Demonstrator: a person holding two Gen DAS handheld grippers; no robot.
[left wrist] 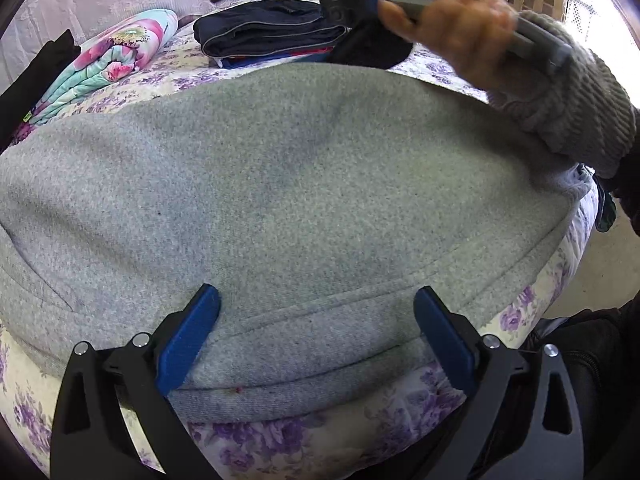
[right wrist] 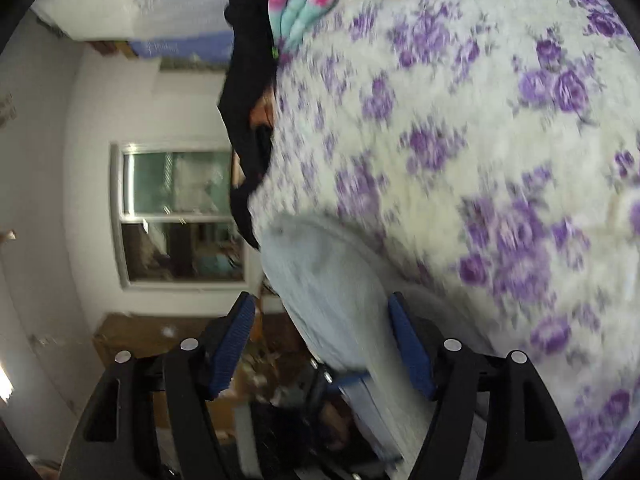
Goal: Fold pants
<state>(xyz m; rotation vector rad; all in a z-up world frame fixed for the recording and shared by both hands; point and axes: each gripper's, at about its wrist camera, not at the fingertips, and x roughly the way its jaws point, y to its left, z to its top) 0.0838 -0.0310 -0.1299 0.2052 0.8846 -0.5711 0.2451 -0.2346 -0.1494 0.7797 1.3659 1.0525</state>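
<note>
Grey fleece pants (left wrist: 288, 184) lie folded flat on the floral bedspread (left wrist: 280, 448), filling the left wrist view. My left gripper (left wrist: 318, 300) is open, its blue fingers (left wrist: 188, 340) resting over the pants' near hem. My right gripper (right wrist: 322, 308) is open and rolled sideways above the bed; one end of the grey pants (right wrist: 336, 280) shows between its fingers, whether touching I cannot tell. The right hand and its tool (left wrist: 472, 28) also show at the far right of the left wrist view, above the pants' far edge.
A stack of folded dark clothes (left wrist: 272, 32) sits at the back of the bed. A rolled floral quilt (left wrist: 108, 64) lies at the back left. A black garment (right wrist: 248, 112) hangs at the bed's edge. The bed's edge and floor (left wrist: 600, 264) are at right. A window (right wrist: 180, 216) is beyond.
</note>
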